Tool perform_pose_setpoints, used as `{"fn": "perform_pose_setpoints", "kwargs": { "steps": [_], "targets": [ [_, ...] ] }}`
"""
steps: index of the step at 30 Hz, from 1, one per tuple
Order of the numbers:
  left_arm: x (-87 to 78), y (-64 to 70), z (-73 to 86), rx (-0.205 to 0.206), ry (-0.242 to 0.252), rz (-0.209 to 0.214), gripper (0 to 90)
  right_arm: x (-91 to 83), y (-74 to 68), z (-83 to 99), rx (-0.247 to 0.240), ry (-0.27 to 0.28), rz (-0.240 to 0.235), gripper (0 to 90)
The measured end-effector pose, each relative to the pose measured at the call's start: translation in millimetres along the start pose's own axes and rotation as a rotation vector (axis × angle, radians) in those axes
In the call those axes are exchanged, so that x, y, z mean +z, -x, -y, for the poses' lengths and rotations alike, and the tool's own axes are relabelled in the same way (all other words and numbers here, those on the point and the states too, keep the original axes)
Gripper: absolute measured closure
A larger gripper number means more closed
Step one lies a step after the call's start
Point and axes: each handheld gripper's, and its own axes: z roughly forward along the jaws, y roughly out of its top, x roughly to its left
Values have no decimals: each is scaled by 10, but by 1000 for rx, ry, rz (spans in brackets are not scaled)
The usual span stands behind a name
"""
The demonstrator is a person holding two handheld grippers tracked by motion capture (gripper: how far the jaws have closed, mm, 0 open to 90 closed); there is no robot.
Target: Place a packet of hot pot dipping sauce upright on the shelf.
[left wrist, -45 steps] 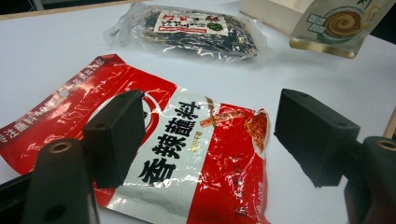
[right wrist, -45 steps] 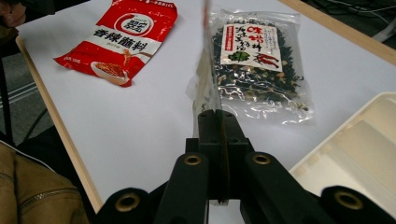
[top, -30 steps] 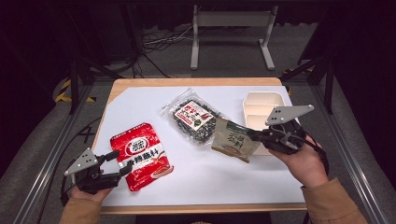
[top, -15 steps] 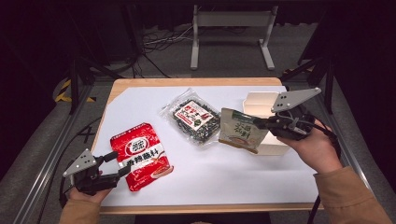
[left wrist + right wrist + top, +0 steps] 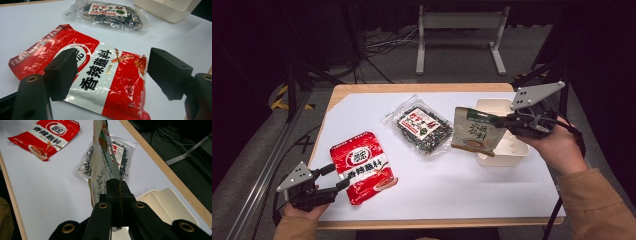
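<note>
Right gripper (image 5: 502,120): jaws pinched on the edge of the green-and-white pouch (image 5: 474,132), so it hangs clear.
Pouch position: lifted off the table, over the near-left rim of the cream bin (image 5: 512,152); likely bound for it.
Left gripper (image 5: 341,176): jaws spread, astride the red sachet's (image 5: 100,75) near corner, not touching.
Seaweed pack (image 5: 422,127): flat, mid-table (image 5: 462,190).

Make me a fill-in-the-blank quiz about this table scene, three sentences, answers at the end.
1. The right gripper is shut on the edge of the green and beige pouch, holding it above the ____ bin.
2. The left gripper has its jaws ____ at the corner of the red seasoning packet.
3. The clear bag of dark dried food lies flat between the red seasoning packet and the ____.

Missing words: white; open; bin
</note>
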Motion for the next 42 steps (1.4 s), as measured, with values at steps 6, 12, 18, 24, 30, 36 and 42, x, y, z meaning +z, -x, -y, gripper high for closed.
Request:
{"fn": "perform_pose_setpoints", "kwargs": {
  "steps": [6, 12, 18, 24, 30, 36, 42],
  "targets": [
    [27, -3, -11, 9, -5, 5, 245, -25, 99, -28, -30, 2, 23, 897],
    [21, -14, -11, 10, -2, 5, 245, -53, 198, -66, -52, 3, 43, 897],
    [40, -10, -18, 8, -3, 9, 245, -58, 298, -75, -46, -3, 54, 897],
    [49, -14, -20, 9, -8, 9, 245, -82, 416, -71, -46, -1, 81, 897],
    [23, -11, -1, 10, -13, 1, 245, -106, 549, -63, -51, -4, 105, 897],
    [-15, -1, 29, -4, -7, -14, 245, -105, 660, -50, -59, -4, 118, 897],
    [-65, 0, 52, -9, -8, -27, 245, -67, 776, -27, -78, 0, 139, 897]
  ]
}}
